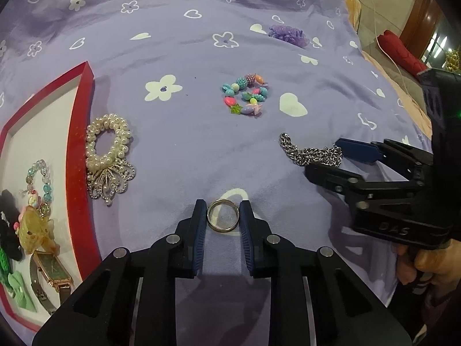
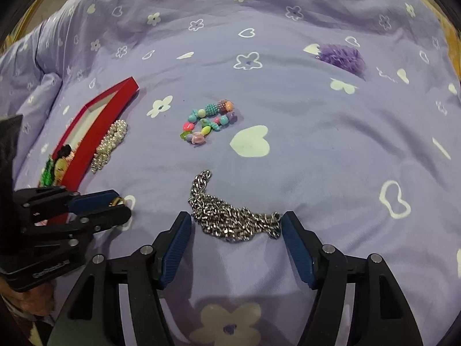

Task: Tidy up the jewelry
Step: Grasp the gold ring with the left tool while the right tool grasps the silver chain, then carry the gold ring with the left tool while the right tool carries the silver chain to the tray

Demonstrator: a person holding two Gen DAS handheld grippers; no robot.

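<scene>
My left gripper [image 1: 223, 216] is closed around a metal ring [image 1: 223, 215] that lies on the purple bedsheet, one pad touching each side. My right gripper [image 2: 236, 227] is open, its fingers on either side of a heap of silver chain [image 2: 230, 216], which also shows in the left wrist view [image 1: 312, 151]. A red tray [image 1: 77, 144] at the left holds a watch [image 1: 50, 268], a bead bracelet [image 1: 40, 181] and hair clips. A pearl bracelet [image 1: 108, 141] and a rhinestone brooch [image 1: 111, 180] lie against the tray's outer wall.
A colourful bead bracelet [image 1: 245, 95] lies mid-sheet and a purple scrunchie [image 1: 288, 34] farther back. The bed's edge with an orange blanket [image 1: 417, 109] and a red cushion [image 1: 403, 54] is at the right. The right gripper [image 1: 328, 158] shows close to my left.
</scene>
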